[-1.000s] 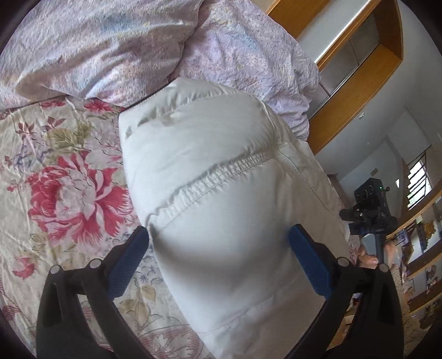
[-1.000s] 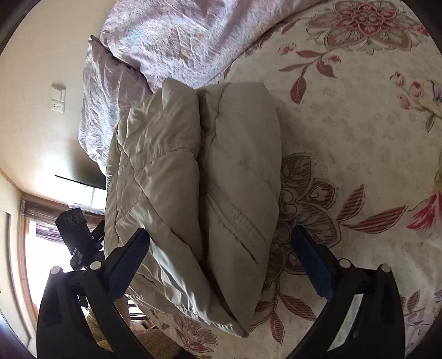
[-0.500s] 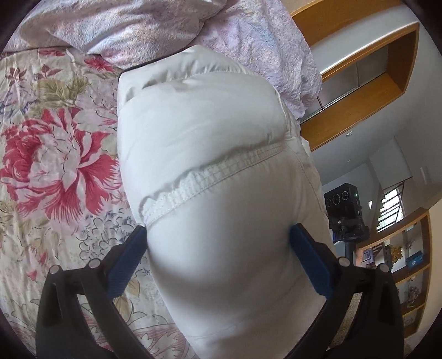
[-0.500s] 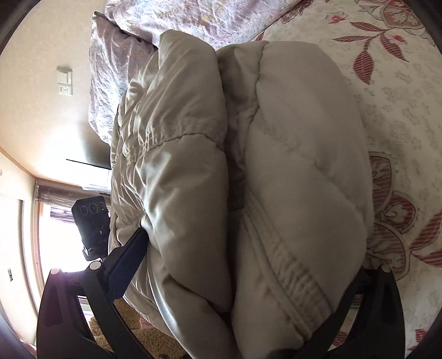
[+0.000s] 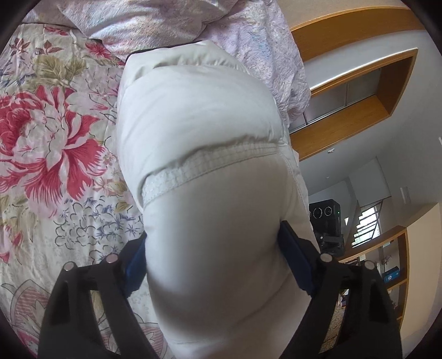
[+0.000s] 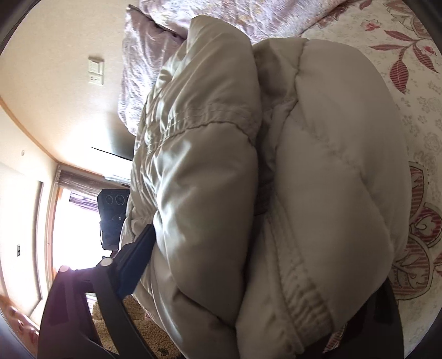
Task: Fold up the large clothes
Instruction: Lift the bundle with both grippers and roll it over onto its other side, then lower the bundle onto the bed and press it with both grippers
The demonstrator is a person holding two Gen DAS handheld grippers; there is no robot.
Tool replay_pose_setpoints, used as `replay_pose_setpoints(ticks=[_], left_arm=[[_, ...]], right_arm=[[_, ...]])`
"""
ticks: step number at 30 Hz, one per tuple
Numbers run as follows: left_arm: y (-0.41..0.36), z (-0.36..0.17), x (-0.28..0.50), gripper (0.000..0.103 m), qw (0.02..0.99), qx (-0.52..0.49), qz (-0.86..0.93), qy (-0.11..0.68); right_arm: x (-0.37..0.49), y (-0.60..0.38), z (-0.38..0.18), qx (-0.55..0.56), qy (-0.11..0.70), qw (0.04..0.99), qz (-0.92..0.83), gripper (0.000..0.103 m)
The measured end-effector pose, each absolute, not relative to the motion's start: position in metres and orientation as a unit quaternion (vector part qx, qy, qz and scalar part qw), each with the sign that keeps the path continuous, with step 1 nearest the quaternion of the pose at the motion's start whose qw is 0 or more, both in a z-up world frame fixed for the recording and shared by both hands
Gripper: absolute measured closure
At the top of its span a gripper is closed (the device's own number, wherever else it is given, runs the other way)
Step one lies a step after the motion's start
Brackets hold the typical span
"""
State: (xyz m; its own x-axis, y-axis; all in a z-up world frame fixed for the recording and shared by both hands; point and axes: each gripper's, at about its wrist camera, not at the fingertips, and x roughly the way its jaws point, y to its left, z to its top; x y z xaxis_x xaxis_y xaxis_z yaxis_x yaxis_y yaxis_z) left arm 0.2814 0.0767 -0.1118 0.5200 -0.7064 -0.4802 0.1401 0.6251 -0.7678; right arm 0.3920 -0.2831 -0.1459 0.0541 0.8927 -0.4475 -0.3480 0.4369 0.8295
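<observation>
Left wrist view: the left gripper is closing its jaws on the puffy pale-grey quilted jacket, filling centre frame on the floral bedspread

Right wrist view: the right gripper is closing around the folded jacket's bulk, pads touching it

I see a bed spread with a cream cover printed in big red blooms and leafy sprays. A folded pale puffy jacket lies directly on it — bulky, its quilted halves stacked side by side in my right view. Beyond the jacket a rumpled lilac duvet is heaped at the far end — touching the jacket's far edge.
</observation>
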Motion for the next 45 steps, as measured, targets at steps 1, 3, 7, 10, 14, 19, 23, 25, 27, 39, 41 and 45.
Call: replay_pose_setpoints(ticks=[1,3,7,10,14,19,23,25,27,39,41,45], left_arm=[[0.076,-0.11,0.28,0.022,0.803,-0.34,-0.265,0.41],[0.079,-0.109,0.279,0.024,0.805,-0.34,-0.27,0.405],[0.083,-0.102,0.279,0.028,0.811,-0.339,-0.277,0.387],[0.09,-0.092,0.284,0.029,0.82,-0.337,-0.277,0.372],[0.108,-0.077,0.288,0.029,0.834,-0.337,-0.268,0.345],[0.137,-0.062,0.289,0.029,0.853,-0.339,-0.242,0.315],[0.16,-0.066,0.292,0.029,0.864,-0.335,-0.208,0.314],[0.166,-0.075,0.299,0.029,0.872,-0.315,-0.175,0.332],[0.173,-0.09,0.306,0.027,0.87,-0.314,-0.154,0.348],[0.177,-0.067,0.293,0.008,0.906,-0.245,-0.056,0.34],[0.17,-0.053,0.287,0.007,0.922,-0.198,-0.012,0.332],[0.14,-0.025,0.287,0.003,0.944,-0.127,0.026,0.305]], right_arm=[[0.39,-0.284,-0.145,0.267,0.507,0.677,0.462,0.021],[0.388,-0.285,-0.143,0.268,0.497,0.679,0.469,0.026],[0.388,-0.28,-0.14,0.276,0.484,0.68,0.476,0.031],[0.395,-0.271,-0.134,0.283,0.478,0.678,0.481,0.032],[0.411,-0.249,-0.117,0.273,0.467,0.681,0.494,0.032],[0.432,-0.214,-0.1,0.248,0.46,0.679,0.514,0.032],[0.452,-0.182,-0.107,0.234,0.472,0.679,0.51,0.032],[0.463,-0.171,-0.126,0.224,0.498,0.687,0.479,0.032],[0.469,-0.165,-0.143,0.234,0.51,0.69,0.457,0.022],[0.423,-0.204,-0.087,0.195,0.448,0.809,0.327,0.005],[0.41,-0.215,-0.067,0.164,0.407,0.853,0.282,0.005],[0.389,-0.202,-0.029,0.081,0.323,0.902,0.274,0.005]])
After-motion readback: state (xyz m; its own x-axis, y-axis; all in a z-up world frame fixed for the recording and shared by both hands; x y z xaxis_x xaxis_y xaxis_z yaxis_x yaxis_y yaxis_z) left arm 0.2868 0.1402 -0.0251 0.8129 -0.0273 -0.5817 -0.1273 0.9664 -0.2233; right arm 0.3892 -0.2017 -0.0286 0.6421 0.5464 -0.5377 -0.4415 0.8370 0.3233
